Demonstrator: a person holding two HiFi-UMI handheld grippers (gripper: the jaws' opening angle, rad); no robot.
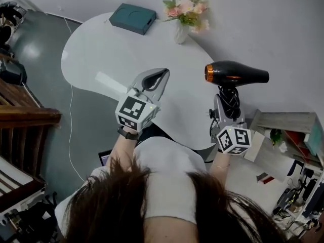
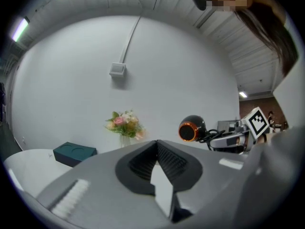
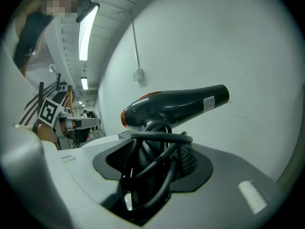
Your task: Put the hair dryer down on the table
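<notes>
1. While you held both tools up in front of your chest, your left gripper [image 2: 156,143] had its jaws pressed together with nothing between them. It seemed parked out of the way, since this job called for only one hand.
2. Your right gripper [image 3: 152,151] was clamped on the handle of the hair dryer [image 1: 237,75], with the jaws standing fairly wide because the handle is thick.
3. You also had the coiled cord [image 3: 159,140] caught in that same grip. That kept the loops bundled against the handle, so they did not dangle or snag.
4. You held the hair dryer upright by its handle, with the barrel level, the orange-ringed end facing your left gripper and the narrow end pointing to your right. It hung in the air, clear of the counter [image 1: 101,49] and near its right edge, so it had not yet been put down.
5. You had a broad bare stretch of white counter just beyond the two grippers, which looked like the sensible place to lower it.
6. Farther back, you could see a teal box [image 1: 132,17] lying flat near the far rim, well apart from your grippers.
7. Beside the box stood a vase of flowers [image 1: 185,14], close against the wall [image 1: 263,24]. Both looked safely clear of any set-down spot near you.
</notes>
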